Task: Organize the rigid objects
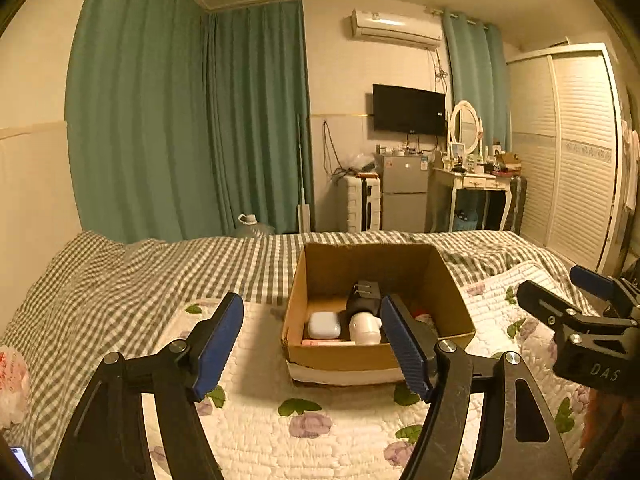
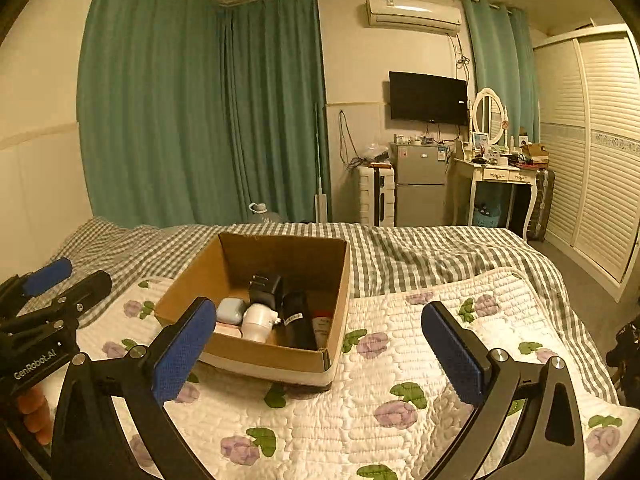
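Observation:
An open cardboard box (image 1: 456,312) (image 2: 188,280) sits on the floral quilt. Inside lie a white earbud case (image 1: 324,325) (image 2: 231,310), a white round item (image 1: 365,329) (image 2: 258,322), a black charger plug (image 1: 366,293) (image 2: 266,289), a black cylinder (image 2: 298,320) and a red-capped tube (image 2: 322,326). My left gripper (image 1: 312,344) is open and empty, just in front of the box. My right gripper (image 2: 320,352) is open and empty, to the right of the box; it also shows in the left wrist view (image 1: 560,292).
The floral quilt (image 2: 400,380) lies over a checked bedspread (image 1: 120,280). Beyond the bed stand green curtains (image 1: 180,120), a small fridge (image 1: 404,188), a white suitcase (image 1: 358,202), a dressing table (image 1: 476,184) and a wardrobe (image 1: 572,148).

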The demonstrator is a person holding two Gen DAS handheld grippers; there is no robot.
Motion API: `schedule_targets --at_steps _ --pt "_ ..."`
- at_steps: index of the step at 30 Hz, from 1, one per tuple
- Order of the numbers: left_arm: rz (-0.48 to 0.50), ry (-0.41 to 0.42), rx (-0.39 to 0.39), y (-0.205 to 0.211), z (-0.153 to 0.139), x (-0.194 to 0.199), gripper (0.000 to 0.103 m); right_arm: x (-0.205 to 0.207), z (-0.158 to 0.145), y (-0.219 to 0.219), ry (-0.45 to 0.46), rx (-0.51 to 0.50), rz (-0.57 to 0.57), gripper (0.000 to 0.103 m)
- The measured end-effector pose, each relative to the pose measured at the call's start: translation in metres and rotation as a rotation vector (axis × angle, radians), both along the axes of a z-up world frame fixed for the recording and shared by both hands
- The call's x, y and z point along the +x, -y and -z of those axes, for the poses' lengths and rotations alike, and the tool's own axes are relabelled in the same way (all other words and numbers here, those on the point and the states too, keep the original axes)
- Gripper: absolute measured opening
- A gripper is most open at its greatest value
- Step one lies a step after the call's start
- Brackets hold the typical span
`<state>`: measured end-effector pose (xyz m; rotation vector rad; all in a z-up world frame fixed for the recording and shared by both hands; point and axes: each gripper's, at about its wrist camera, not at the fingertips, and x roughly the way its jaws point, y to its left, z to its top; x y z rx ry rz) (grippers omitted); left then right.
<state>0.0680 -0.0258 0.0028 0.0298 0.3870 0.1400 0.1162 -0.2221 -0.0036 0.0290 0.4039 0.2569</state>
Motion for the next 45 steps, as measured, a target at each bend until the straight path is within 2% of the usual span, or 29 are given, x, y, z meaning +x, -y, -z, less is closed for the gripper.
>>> schedule_targets --at_steps 5,45 --pt "-0.006 0.003 -0.004 -0.0027 0.0014 -0.0035 0.074 0.0001 0.0032 0.0007 0.018 -0.009 0.012 0.103" --pt "-0.005 -0.009 0.004 -0.0031 0.0004 -0.0023 0.074 0.0017 0.005 0.0044 -0.004 -0.021 0.029 0.103"
